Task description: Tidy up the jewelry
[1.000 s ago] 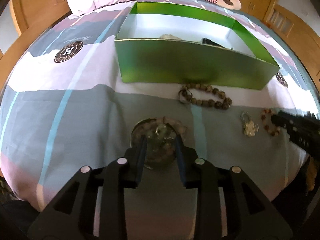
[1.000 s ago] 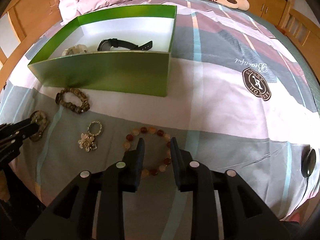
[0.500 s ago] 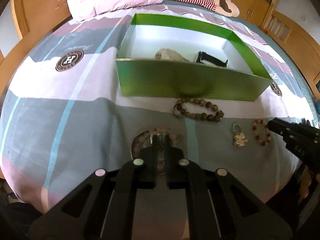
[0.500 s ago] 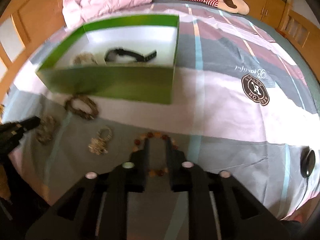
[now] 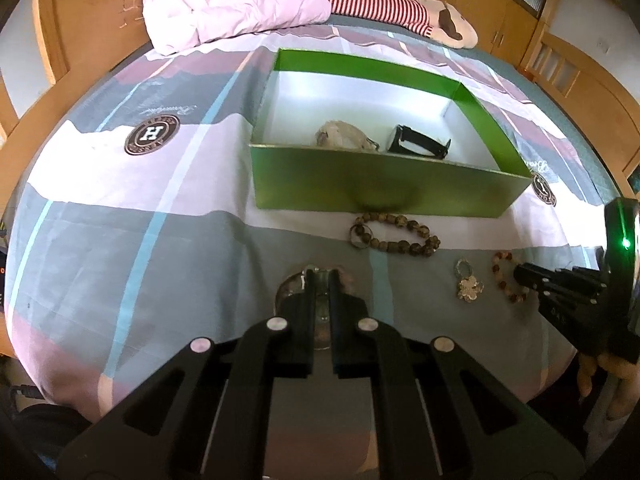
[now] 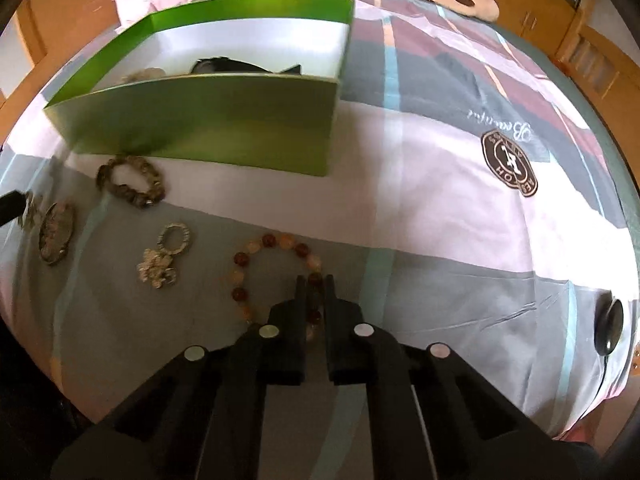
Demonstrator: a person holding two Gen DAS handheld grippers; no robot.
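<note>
The amber bead bracelet lies on the bedspread, at five o'clock from the green box; the right gripper pinches its strand. The left gripper clamps a dark bracelet. Either loop could slip, or snag the box wall.

On the bed we see a green box, loose bracelets and a pink quilt at its far edge.

The bedsheet carries a round brown badge with a large "H" at its centre, cursive script at its one o'clock unreadable.
</note>
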